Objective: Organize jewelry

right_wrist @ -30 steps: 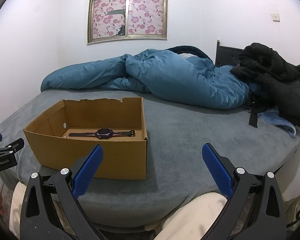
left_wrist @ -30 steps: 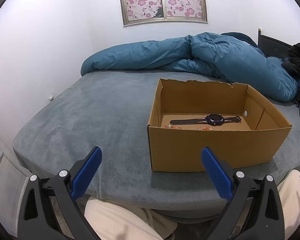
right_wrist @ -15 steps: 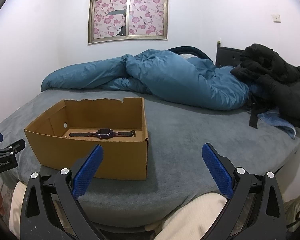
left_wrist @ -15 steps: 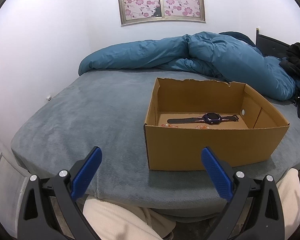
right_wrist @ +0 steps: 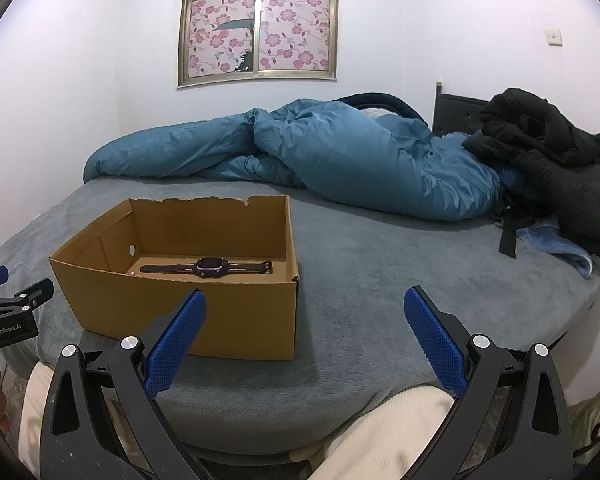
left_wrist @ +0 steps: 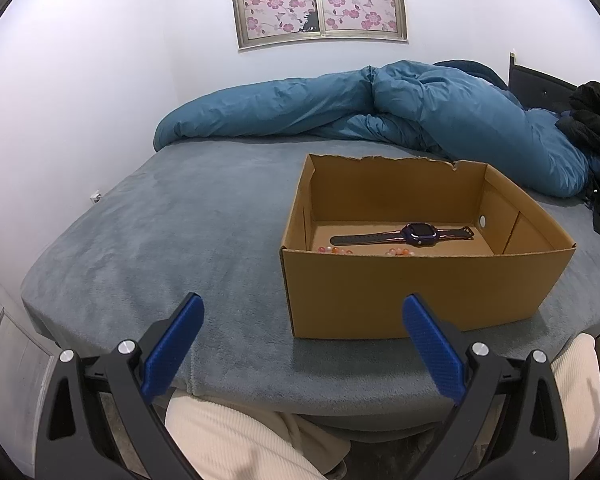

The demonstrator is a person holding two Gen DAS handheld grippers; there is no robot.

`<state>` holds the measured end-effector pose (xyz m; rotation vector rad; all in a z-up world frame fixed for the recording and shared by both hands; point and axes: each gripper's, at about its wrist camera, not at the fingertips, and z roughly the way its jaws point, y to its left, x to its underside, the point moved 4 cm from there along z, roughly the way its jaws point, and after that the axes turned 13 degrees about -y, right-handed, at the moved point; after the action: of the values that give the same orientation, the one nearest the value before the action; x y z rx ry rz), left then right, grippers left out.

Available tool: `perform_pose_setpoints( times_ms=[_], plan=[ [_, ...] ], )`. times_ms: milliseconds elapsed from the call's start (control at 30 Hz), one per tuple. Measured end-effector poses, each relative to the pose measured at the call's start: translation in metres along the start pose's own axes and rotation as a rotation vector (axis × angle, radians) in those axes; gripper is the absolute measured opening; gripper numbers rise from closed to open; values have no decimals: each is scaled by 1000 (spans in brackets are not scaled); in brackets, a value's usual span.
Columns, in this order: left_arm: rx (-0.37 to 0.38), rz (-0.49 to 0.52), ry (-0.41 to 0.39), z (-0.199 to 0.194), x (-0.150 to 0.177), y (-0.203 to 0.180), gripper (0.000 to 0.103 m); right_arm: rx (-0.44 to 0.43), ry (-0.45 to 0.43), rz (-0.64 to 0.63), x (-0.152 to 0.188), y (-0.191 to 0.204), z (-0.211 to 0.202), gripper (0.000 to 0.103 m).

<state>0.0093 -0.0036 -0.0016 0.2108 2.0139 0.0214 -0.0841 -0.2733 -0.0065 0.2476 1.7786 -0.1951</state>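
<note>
Bed (left_wrist: 204,216) unchanged; cardboard box (left_wrist: 412,292) looms slightly nearer.

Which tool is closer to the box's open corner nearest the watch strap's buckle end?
The right tool: its left finger overlaps the box front, by the buckle end of the watch.

Left gripper (left_wrist: 303,314) spread wide, blue pads (left_wrist: 174,350) at 7 and 5 o'clock, nothing between. Right gripper (right_wrist: 305,312) likewise agape, empty. Cream-trousered knees (right_wrist: 384,432) at 6 o'clock beneath both.
</note>
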Motion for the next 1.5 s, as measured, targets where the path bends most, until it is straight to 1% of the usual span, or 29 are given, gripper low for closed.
perform_pose_setpoints(
  times_ms=[333, 533, 833, 967, 1100, 1333, 1500],
  plan=[
    [0, 4, 21, 3, -3, 1, 97, -9, 5, -3, 0, 1, 2, 95],
    [3, 10, 37, 0, -13, 0, 97, -14, 6, -6, -8, 3, 6, 95],
    [-2, 10, 105, 5, -36, 0, 97, -38, 54, 24, -28, 3, 18, 95],
    [-3, 6, 138, 8, -42, 0, 97, -53, 100, 41, -34, 7, 25, 95],
    [-11, -6, 156, 8, -49, 1, 97, -60, 121, 43, -42, 10, 29, 95],
    [-15, -35, 190, 2, -55, 2, 97, -48, 141, 38, -52, 12, 30, 95],
    [-17, -18, 195, -4, -56, 0, 97, -36, 166, 33, -52, 12, 31, 95]
  ],
)
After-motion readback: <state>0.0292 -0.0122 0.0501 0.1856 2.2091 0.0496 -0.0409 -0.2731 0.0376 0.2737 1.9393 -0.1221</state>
